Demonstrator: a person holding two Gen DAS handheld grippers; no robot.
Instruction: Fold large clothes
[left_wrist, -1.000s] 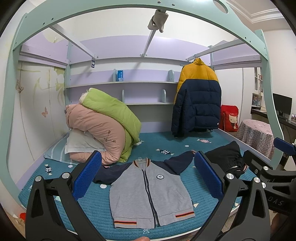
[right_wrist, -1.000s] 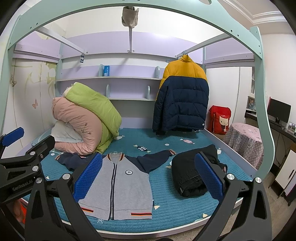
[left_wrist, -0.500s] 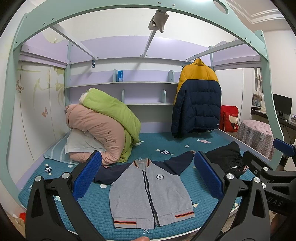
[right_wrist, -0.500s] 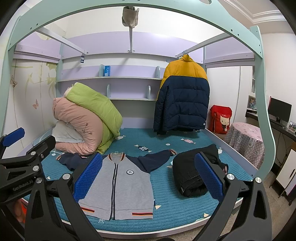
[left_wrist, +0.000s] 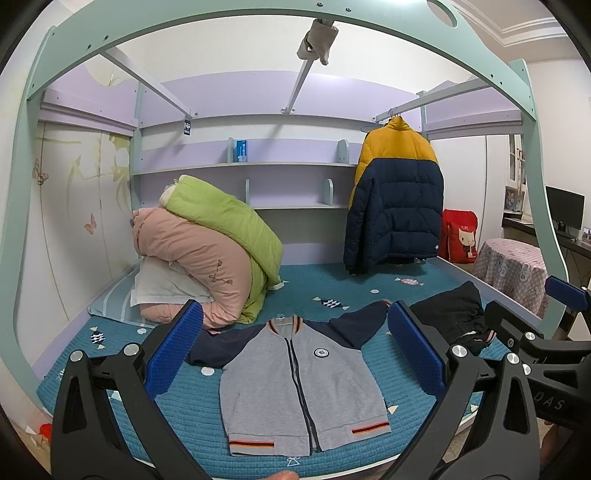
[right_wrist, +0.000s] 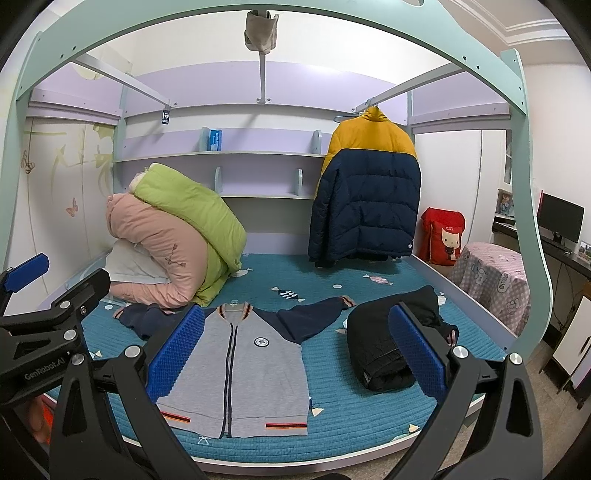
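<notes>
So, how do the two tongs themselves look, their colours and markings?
Both the left tongs and the right tongs have black skeletal frames with silver bolts and blue dimpled pads. White lettering reads "GenRobot.AI" on the left one and "DAS" on the right one.

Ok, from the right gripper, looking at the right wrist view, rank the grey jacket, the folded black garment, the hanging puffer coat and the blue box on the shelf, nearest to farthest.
1. Grey jacket and folded black garment, left and right on the bed's front: too close to call.
2. Hanging puffer coat, at the back right.
3. Blue box, on the upper shelf.
</notes>
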